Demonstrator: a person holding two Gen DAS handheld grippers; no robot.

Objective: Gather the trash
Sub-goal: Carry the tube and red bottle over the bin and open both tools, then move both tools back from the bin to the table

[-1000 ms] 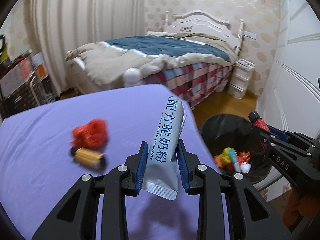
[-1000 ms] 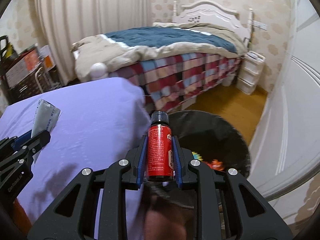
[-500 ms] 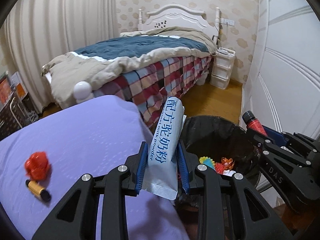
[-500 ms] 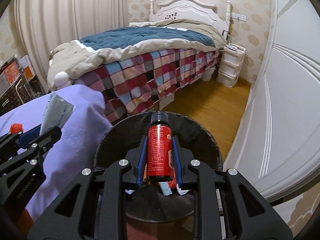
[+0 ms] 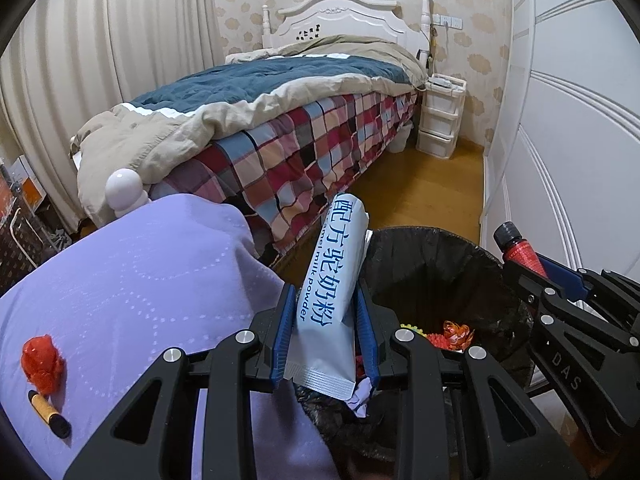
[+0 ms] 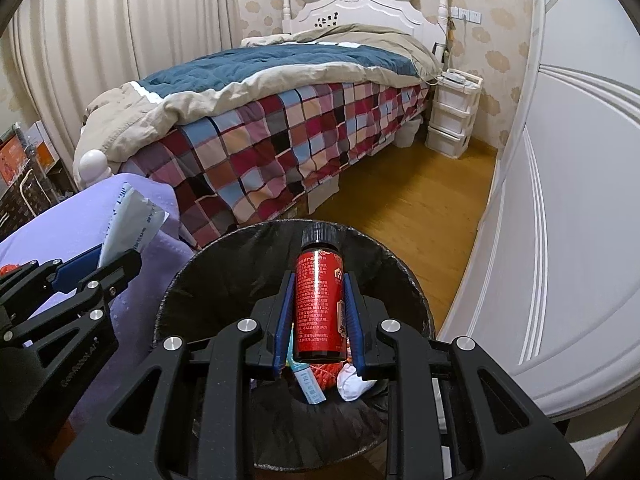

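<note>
My left gripper (image 5: 325,306) is shut on a pale blue milk powder sachet (image 5: 334,280) and holds it upright over the near left rim of the black-lined trash bin (image 5: 440,252). My right gripper (image 6: 319,292) is shut on a small red bottle with a black cap (image 6: 319,304), held over the open bin (image 6: 240,248). The bin holds several pieces of trash (image 6: 332,376). In the right wrist view the left gripper's fingers (image 6: 100,268) and the sachet (image 6: 128,216) show at the left. In the left wrist view the bottle (image 5: 520,250) shows at the right.
A purple-covered table (image 5: 140,280) lies left of the bin, with a crumpled red wrapper (image 5: 42,364) and a small yellow tube with a black cap (image 5: 48,414) on it. Behind are a bed with a checked cover (image 5: 300,160), a white drawer unit (image 5: 440,120) and a white wardrobe (image 5: 568,160).
Both grippers have moved right, from over the purple table to over the bin, each still holding its item. The red wrapper and yellow tube now lie far left.
</note>
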